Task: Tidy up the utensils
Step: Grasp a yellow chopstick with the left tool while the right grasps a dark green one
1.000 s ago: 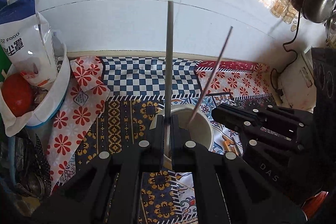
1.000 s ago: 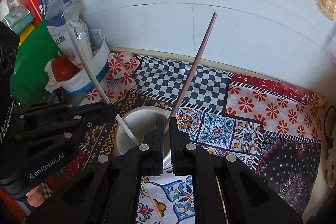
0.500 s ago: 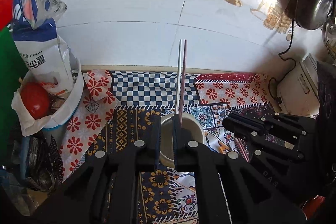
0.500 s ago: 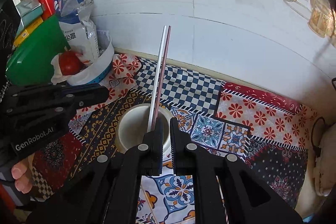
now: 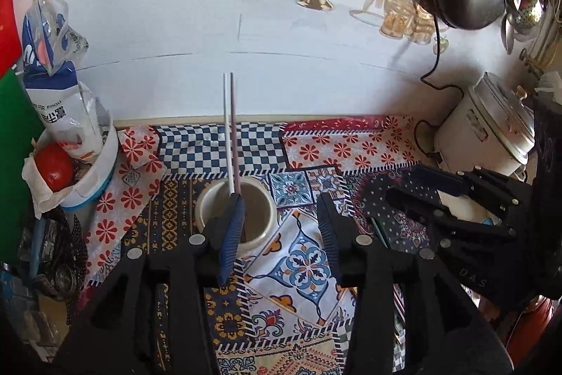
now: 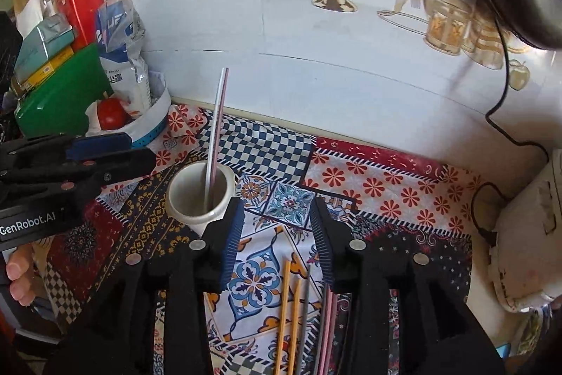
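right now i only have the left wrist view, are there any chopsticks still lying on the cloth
Observer: yes, two orange chopsticks lie on the cloth, seen between the fingers of the right gripper.
Operator: any other colours
Observer: a grey one and pink ones lie beside them, nearer the right finger.
Operator: is that gripper holding anything
Observer: no, its fingers are apart with nothing between them.

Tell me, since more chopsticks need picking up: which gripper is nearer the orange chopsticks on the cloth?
Right. The right gripper hangs open directly above the orange chopsticks; the left gripper sits apart, left of the cup.
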`<state>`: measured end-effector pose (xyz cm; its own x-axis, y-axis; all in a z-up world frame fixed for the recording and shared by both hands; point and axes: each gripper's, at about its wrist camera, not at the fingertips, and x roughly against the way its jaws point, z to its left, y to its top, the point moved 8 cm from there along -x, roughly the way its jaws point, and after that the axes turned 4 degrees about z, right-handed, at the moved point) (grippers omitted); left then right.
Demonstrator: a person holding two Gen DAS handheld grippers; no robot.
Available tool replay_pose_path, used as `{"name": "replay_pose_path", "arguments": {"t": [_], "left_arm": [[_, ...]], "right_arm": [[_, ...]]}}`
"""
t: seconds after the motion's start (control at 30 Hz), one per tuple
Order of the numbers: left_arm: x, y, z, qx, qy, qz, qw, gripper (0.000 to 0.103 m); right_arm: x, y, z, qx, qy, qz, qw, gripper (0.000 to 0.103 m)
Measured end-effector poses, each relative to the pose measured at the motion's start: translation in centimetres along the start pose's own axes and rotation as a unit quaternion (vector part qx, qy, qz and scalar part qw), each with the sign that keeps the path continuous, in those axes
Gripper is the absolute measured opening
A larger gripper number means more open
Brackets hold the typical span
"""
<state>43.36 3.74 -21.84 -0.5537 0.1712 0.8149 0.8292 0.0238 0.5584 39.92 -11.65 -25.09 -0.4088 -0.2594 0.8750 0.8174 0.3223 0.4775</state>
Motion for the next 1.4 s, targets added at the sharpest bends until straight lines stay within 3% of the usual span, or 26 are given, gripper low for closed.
{"name": "replay_pose_path", "arguments": {"t": [0.37,0.77,0.93,1.03,1.1,1.4], "left_arm": [[-6.3,-6.3,-4.7,-0.011,-0.003,0.094,0.9955,0.044],[-14.1,-12.7,-7.2,0.007,-0.012,0.194,0.9809,0.044],[-15.1,-14.0,-8.8,0.002,-0.02,0.208,0.978,0.04],[-15.5,-14.6,-9.9,-0.005,-0.027,0.214,0.9765,0.031],[-15.9,-14.7,-10.4,-0.009,-0.023,0.217,0.9759,0.022],[-16.5,-15.2,-10.3,-0.013,0.01,0.205,0.9787,0.012]], "right_arm": [[-0.1,-7.0,-7.1,-0.057,-0.029,0.051,0.997,0.038],[-4.1,-15.2,-11.1,-0.093,-0.038,0.14,0.985,0.038],[-5.5,-16.8,-11.2,-0.095,-0.028,0.158,0.982,0.037],[-6.1,-17.2,-10.9,-0.091,-0.016,0.165,0.982,0.029],[-6.4,-17.4,-10.8,-0.09,-0.008,0.169,0.981,0.023],[-8.0,-18.6,-10.1,-0.094,0.017,0.195,0.976,0.013]]}}
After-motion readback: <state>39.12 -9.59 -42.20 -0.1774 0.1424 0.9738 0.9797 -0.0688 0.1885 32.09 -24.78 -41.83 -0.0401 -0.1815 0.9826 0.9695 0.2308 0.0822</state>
